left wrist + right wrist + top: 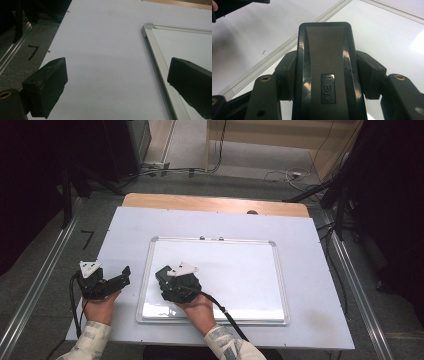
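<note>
Clamping a black eraser by its long sides, the right gripper holds it over the whiteboard's left edge. It looks light, rigid and slick-backed, so the side grip suits. The left gripper hangs wide open and empty beside the board.

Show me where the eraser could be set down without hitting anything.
Most of the whiteboard is bare, from the right gripper and its eraser across to the right frame. The white sheet is free beyond the board's right and far edges. It is crowded at the near left, by the open left gripper.
</note>
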A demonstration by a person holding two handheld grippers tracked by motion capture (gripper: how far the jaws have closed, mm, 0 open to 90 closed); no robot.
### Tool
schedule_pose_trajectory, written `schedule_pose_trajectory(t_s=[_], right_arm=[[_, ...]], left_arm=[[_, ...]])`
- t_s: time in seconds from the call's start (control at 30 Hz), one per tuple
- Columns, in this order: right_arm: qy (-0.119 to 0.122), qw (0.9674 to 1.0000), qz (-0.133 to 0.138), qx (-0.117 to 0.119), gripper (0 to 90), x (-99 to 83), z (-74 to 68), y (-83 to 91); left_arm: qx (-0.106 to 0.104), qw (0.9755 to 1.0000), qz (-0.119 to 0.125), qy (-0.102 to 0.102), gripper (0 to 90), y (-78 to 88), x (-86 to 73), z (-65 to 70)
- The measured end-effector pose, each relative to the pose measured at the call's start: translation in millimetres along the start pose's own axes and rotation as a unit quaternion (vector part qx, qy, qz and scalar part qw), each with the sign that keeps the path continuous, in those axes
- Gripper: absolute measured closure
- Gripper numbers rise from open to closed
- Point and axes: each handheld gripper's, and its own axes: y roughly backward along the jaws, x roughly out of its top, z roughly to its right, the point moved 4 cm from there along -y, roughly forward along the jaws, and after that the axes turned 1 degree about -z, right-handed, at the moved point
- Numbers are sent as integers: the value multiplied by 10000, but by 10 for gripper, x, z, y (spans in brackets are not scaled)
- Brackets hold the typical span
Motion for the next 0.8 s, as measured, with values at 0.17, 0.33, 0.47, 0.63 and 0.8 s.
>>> schedule_pose_trajectory(t_s=[0.17,0.33,0.47,0.63,0.8], right_arm=[[-31,10000,30,-16,388,9,43,35],[-45,9999,77,-63,388,30,95,105],[-121,9998,93,-124,388,35,168,159],[-156,9995,126,-232,388,32,260,220],[-242,9990,145,-343,388,19,362,275]], left_arm=[[10,10000,1,1,34,-2,-1,6],[17,10000,-1,1,33,-3,-1,6],[22,10000,4,1,33,-3,-2,10],[18,10000,5,1,33,-2,-1,10],[17,10000,9,6,33,-7,-2,12]])
